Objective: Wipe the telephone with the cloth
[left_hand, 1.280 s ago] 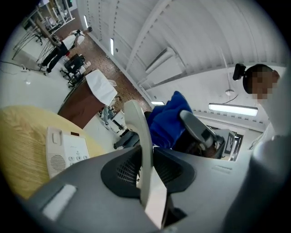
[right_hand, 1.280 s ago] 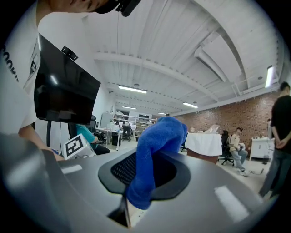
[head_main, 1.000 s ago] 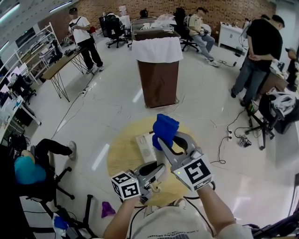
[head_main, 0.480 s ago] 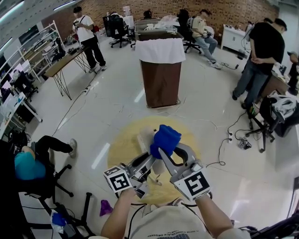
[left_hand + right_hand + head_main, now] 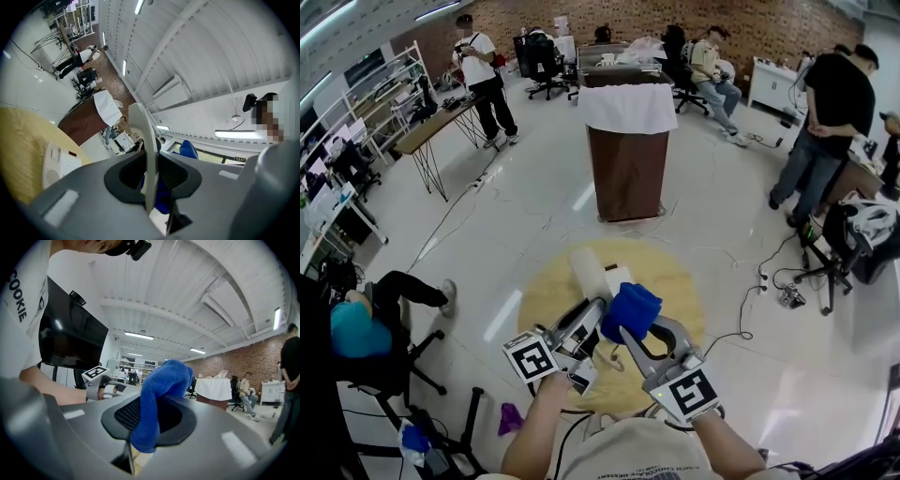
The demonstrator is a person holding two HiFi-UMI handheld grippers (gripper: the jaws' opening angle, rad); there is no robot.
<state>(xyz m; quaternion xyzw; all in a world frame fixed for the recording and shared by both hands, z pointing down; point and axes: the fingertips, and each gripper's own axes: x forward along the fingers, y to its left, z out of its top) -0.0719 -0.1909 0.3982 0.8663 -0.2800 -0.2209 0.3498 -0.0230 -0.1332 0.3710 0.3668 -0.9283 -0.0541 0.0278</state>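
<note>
On the round wooden table lies the white telephone base, also visible at the left of the left gripper view. My left gripper is shut on the white handset, which sticks up and away from the jaws. The blue cloth is bunched in my right gripper, just right of the handset and close against the left gripper's tips. In the right gripper view the cloth fills the jaws and hangs over them. I cannot tell whether cloth and handset touch.
A brown bin with a white liner stands beyond the table. A seated person and a chair are at the left, and a purple scrap lies on the floor. Cables and standing people are at the right.
The left gripper has moved forward to the telephone and now holds the handset raised. The right gripper has drawn the cloth back toward me, beside the handset.
</note>
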